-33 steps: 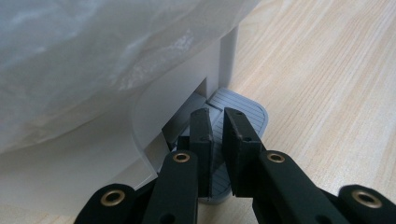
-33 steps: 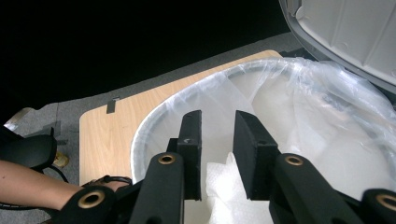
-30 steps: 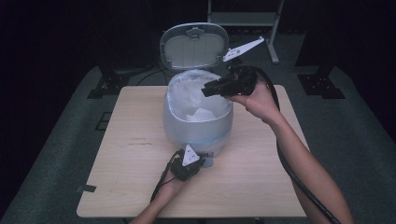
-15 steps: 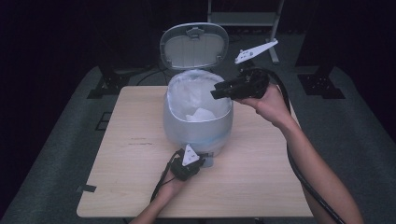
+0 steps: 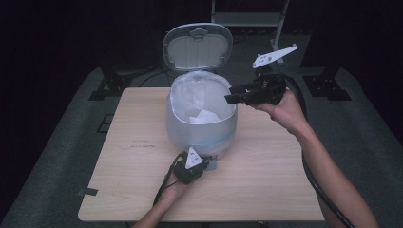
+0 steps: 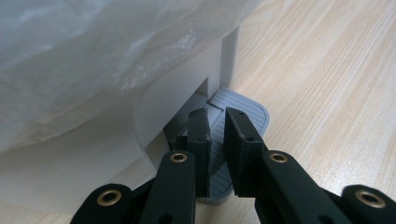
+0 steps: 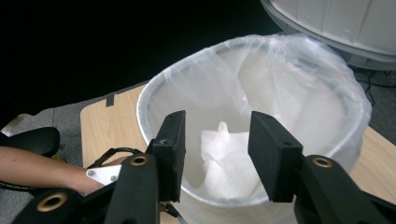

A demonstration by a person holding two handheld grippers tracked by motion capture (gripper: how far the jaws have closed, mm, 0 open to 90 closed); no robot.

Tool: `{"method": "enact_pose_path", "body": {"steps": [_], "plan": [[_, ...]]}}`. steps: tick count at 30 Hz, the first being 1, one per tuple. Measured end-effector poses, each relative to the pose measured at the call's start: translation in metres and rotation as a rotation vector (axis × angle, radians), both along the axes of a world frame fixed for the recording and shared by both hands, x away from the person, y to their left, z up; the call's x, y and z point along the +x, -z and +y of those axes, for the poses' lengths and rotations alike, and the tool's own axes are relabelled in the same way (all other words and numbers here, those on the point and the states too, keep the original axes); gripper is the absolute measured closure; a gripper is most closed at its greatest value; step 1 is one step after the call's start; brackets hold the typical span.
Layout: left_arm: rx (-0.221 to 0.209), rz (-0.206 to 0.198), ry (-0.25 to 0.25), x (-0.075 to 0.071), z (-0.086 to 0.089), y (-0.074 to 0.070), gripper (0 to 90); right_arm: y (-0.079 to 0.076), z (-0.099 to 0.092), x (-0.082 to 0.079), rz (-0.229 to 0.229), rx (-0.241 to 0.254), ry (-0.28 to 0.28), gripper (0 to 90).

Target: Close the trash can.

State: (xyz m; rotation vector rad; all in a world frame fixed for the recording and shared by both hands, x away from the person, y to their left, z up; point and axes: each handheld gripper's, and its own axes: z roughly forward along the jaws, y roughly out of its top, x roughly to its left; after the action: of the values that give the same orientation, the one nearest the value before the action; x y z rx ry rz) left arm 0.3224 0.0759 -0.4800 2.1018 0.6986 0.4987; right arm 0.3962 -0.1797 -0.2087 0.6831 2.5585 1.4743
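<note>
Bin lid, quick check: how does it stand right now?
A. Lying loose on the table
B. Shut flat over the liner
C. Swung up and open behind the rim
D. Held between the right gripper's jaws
C: in the high view the lid stands raised behind the bin, the bag-lined mouth is exposed with white paper inside, while the left gripper rests on the pedal.

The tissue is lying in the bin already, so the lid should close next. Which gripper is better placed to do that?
Left, I'd judge. The left gripper, jaws nearly shut, rests on the pedal at the bin base; lifting off should drop the lid. The right gripper, jaws just opened and empty, hangs beside the rim.
</note>
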Motion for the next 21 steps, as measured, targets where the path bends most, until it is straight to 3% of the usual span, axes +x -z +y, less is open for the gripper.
{"method": "enact_pose_path", "body": {"steps": [21], "plan": [[-0.001,0.0,-0.005,-0.001,0.0,0.0,77.1,0.024,-0.038,-0.015,0.01,0.018,0.052,48.7]]}}
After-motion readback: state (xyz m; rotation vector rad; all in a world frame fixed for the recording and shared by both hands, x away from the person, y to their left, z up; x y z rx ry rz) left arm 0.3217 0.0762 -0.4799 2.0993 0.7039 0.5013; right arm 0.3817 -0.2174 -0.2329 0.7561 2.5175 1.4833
